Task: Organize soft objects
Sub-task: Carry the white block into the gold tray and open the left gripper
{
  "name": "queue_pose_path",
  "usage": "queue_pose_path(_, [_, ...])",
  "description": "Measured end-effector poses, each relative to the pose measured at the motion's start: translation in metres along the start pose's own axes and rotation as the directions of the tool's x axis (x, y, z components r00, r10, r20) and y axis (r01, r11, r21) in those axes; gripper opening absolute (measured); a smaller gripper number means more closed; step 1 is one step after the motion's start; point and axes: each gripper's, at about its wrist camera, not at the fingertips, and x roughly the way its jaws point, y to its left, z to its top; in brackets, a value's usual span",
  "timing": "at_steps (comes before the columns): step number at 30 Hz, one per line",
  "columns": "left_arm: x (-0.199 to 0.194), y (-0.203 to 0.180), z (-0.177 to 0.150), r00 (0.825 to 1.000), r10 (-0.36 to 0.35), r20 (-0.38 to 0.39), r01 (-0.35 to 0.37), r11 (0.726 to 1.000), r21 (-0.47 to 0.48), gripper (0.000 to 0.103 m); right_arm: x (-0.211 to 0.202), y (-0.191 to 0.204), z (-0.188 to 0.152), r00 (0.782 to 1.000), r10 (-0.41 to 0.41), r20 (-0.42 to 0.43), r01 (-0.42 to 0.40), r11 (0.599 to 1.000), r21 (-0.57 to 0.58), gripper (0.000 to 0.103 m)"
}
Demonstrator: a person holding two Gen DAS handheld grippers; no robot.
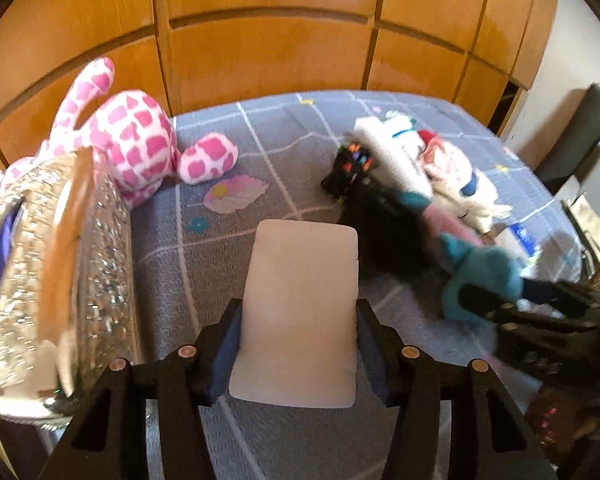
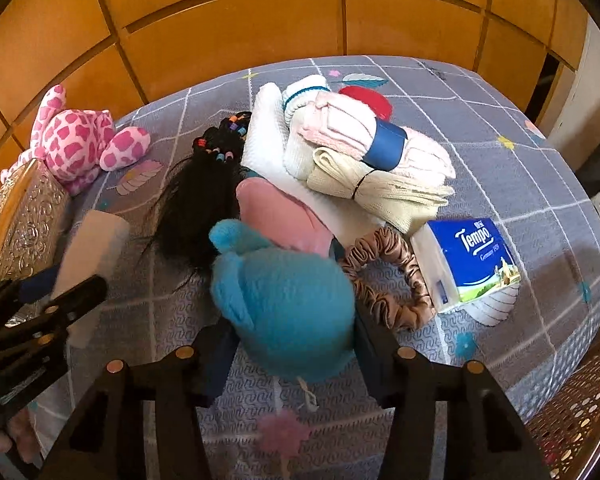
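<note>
My left gripper (image 1: 298, 322) is shut on a pale beige soft block (image 1: 296, 300) and holds it above the grey quilted bed cover (image 1: 260, 152). In the right wrist view this block (image 2: 96, 240) and the left gripper (image 2: 66, 294) show at the left edge. My right gripper (image 2: 292, 344) has its pads pressed on both sides of a teal plush toy (image 2: 284, 296), which has a pink part (image 2: 280, 220) behind it. From the left wrist view the teal plush (image 1: 486, 276) lies at the right, with the right gripper's dark fingers (image 1: 496, 300) on it.
A pink-and-white spotted plush (image 1: 132, 140) sits at the back left beside a silver embossed box (image 1: 80, 264). Black hair with coloured beads (image 2: 204, 200), rolled socks and cloths (image 2: 360, 152), a bronze scrunchie (image 2: 396, 276) and a Tempo tissue pack (image 2: 468, 264) lie around. Wooden wardrobe doors (image 2: 300, 20) stand behind.
</note>
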Motion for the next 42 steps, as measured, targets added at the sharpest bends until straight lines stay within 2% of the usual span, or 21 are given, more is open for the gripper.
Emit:
queue_pose_path(8, [-0.032, 0.002, 0.033, 0.996, -0.025, 0.090, 0.028, 0.999, -0.029, 0.055, 0.001, 0.002, -0.001, 1.000, -0.003, 0.007, 0.003, 1.000, -0.008, 0.055])
queue_pose_path(12, [-0.049, 0.016, 0.053, 0.990, -0.007, 0.138, 0.016, 0.998, -0.064, 0.055, 0.000, 0.003, -0.001, 1.000, 0.000, 0.010, 0.000, 1.000, -0.009, 0.055])
queue_pose_path(15, [-0.059, 0.035, 0.065, 0.987, 0.002, 0.160, 0.019, 0.991, -0.130, 0.055, 0.000, 0.003, -0.001, 1.000, 0.001, 0.013, -0.001, 1.000, -0.010, 0.055])
queue_pose_path(22, [-0.086, 0.094, 0.072, 0.972, 0.108, 0.210, -0.049, 0.962, -0.267, 0.055, 0.001, 0.005, -0.002, 1.000, -0.005, 0.018, 0.006, 1.000, -0.023, 0.055])
queue_pose_path(26, [-0.102, 0.130, 0.065, 0.960, 0.152, 0.233, -0.064, 0.937, -0.344, 0.055, 0.001, 0.005, -0.002, 1.000, -0.009, 0.017, 0.010, 1.000, -0.028, 0.055])
queue_pose_path(28, [-0.112, 0.144, 0.056, 0.951, 0.194, 0.241, -0.094, 0.923, -0.373, 0.055, 0.001, 0.006, -0.002, 1.000, -0.011, 0.019, 0.011, 0.999, -0.031, 0.055])
queue_pose_path(31, [-0.124, 0.168, 0.039, 0.943, 0.249, 0.220, -0.136, 0.894, -0.427, 0.055, 0.002, 0.007, -0.003, 1.000, -0.016, 0.022, 0.017, 0.999, -0.039, 0.055])
queue_pose_path(35, [-0.139, 0.198, 0.008, 0.922, 0.339, 0.189, -0.210, 0.845, -0.492, 0.055, 0.002, 0.008, -0.003, 0.999, -0.021, 0.026, 0.022, 0.999, -0.044, 0.055])
queue_pose_path(37, [-0.146, 0.213, -0.010, 0.908, 0.383, 0.167, -0.247, 0.814, -0.526, 0.055, 0.002, 0.008, -0.003, 0.999, -0.024, 0.030, 0.025, 0.999, -0.047, 0.055])
queue_pose_path(42, [-0.148, 0.254, -0.051, 0.869, 0.490, 0.072, -0.351, 0.711, -0.609, 0.057, 0.002, 0.010, -0.003, 0.999, -0.037, 0.035, 0.039, 0.998, -0.058, 0.055])
